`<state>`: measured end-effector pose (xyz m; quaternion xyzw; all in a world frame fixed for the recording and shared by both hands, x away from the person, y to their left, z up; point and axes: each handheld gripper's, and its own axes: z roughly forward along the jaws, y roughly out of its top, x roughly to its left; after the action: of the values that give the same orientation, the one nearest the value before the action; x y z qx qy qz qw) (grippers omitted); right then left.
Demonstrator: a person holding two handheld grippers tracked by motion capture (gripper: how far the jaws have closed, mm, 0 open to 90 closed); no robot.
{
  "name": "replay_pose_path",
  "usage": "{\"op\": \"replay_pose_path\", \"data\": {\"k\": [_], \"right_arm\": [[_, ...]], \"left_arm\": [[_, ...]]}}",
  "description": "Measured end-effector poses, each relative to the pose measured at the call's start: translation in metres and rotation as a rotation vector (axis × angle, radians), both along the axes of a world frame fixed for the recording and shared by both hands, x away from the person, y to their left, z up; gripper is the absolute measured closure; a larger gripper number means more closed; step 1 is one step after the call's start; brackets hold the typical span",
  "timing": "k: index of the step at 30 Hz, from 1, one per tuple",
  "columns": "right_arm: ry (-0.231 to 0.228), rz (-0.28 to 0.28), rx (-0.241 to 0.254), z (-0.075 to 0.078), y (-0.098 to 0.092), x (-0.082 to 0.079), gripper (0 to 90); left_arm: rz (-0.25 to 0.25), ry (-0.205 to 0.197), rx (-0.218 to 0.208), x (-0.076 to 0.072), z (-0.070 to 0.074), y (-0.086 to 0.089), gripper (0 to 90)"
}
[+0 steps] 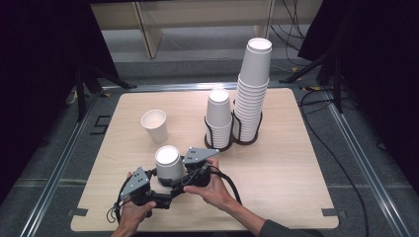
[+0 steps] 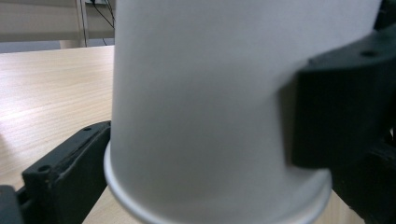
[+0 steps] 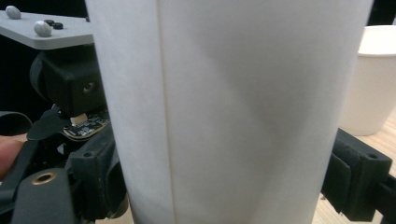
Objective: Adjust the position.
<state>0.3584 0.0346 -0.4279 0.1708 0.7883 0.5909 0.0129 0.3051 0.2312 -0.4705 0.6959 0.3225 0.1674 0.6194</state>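
Note:
A white paper cup stands rim-down near the table's front edge, between both grippers. My left gripper comes at it from the near left. In the left gripper view its jaws stand open on either side of the cup, with the left finger low beside the rolled rim. My right gripper reaches in from the right. Its pads sit against both sides of the cup, shut on it. A second white cup stands upright farther back on the left.
Two stacks of upside-down white cups sit in black wire holders: a short stack and a tall stack at the table's middle back. The wooden table has bare room on the right. Dark stands and cables surround it.

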Motion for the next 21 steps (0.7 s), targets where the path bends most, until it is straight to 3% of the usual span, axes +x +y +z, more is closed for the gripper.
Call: {"op": "replay_pose_path", "data": {"k": [3, 7, 9, 13, 15, 21], "right_arm": [[-0.001, 0.012, 0.015, -0.0009, 0.0018, 0.0, 15.5], [0.004, 0.0, -0.008, -0.0001, 0.0003, -0.0002, 15.5], [0.009, 0.001, -0.01, -0.0006, 0.0007, -0.0005, 15.4], [-0.002, 0.002, -0.014, -0.0015, 0.0014, -0.001, 15.3], [-0.001, 0.004, -0.012, -0.0015, 0.0014, -0.0009, 14.9], [-0.006, 0.0, -0.034, 0.0017, 0.0008, -0.0021, 12.6]], "left_arm": [[0.01, 0.008, 0.02, -0.0013, 0.0007, 0.0006, 0.0], [0.003, -0.015, 0.0, -0.0007, -0.0002, -0.001, 0.0], [0.016, -0.009, 0.022, -0.0017, 0.0006, -0.0009, 0.0], [0.024, -0.007, 0.021, -0.0028, 0.0005, -0.0017, 0.2], [0.012, -0.032, 0.01, -0.0016, -0.0003, -0.0019, 1.0], [0.017, -0.029, 0.046, -0.0038, 0.0027, -0.0009, 4.4]]}}
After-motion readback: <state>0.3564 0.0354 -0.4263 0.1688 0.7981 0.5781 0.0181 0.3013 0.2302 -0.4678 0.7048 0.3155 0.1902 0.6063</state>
